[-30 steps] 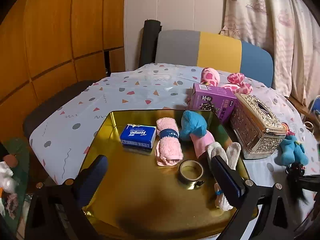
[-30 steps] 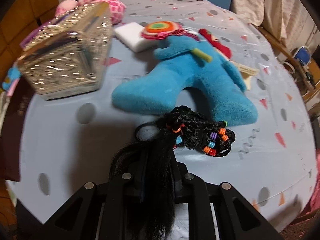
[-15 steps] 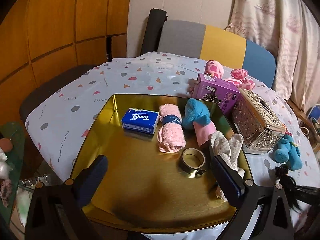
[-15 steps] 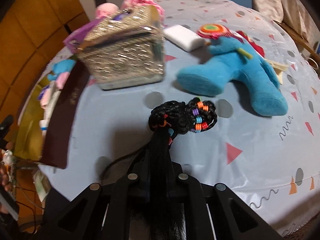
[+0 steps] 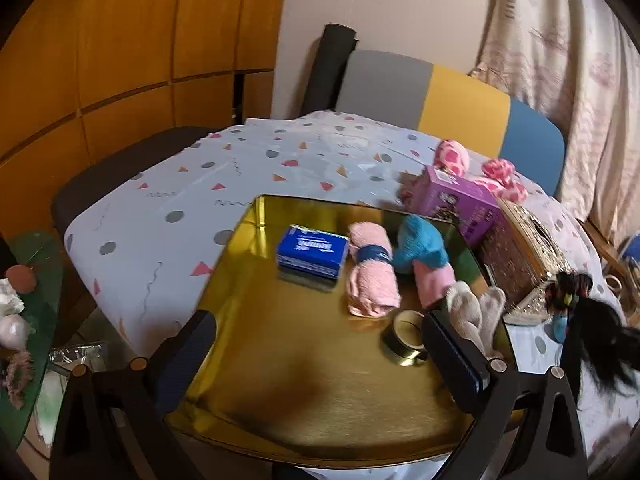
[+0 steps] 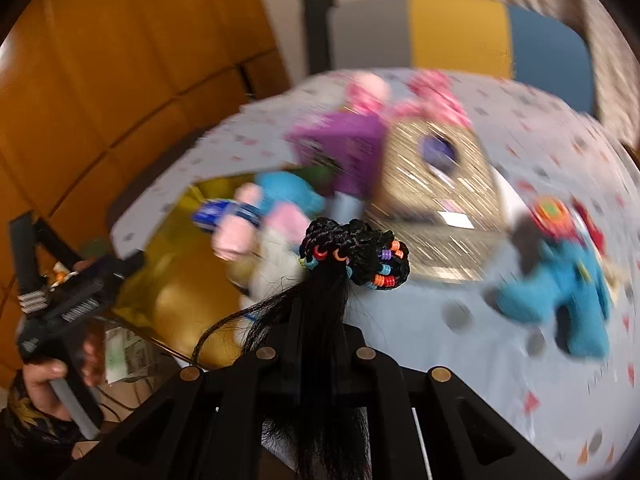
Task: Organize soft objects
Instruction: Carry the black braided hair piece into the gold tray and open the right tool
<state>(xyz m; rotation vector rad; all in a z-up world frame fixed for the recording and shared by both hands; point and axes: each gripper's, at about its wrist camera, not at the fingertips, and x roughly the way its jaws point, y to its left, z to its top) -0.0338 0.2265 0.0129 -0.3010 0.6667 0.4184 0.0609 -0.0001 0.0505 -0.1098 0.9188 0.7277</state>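
Right wrist view: right hand-held gripper point(image 6: 320, 308) clamped tight on black braided hairpiece with coloured beads point(image 6: 354, 258), gripped by the loose hair strands so the beaded knot stands clear beyond the fingertips. Hairpiece off the table point(image 6: 460, 344), held above the cloth between gold square tray point(image 6: 176, 320) and blue plush toy point(image 6: 560, 296). Heavy blur throughout; finer contact detail not readable.

Left wrist view: left hand-held gripper point(image 5: 320, 344) hovering over near part of the tray, jaws wide apart, nothing between them. Likely kept there as a ready hand, not yet engaged. Same hairpiece visible at right edge point(image 5: 568, 292), above the table beside ornate silver tissue box point(image 5: 520, 264).

Tray contents, set in a row along far side: blue tissue packet point(image 5: 312, 250), pink rolled towel with dark band point(image 5: 372, 276), blue-and-pink sock bundle point(image 5: 424, 256), pale gloves point(image 5: 476, 312) at right rim, roll of tape point(image 5: 404, 338). Row arrangement leaves near half bare, presumably for further items.

Judgement: transfer of hairpiece toward tray in hand; release not yet made. Blue plush toy and pink spotted plush point(image 5: 456, 156) behind purple carton point(image 5: 460, 204) outstanding on the table.
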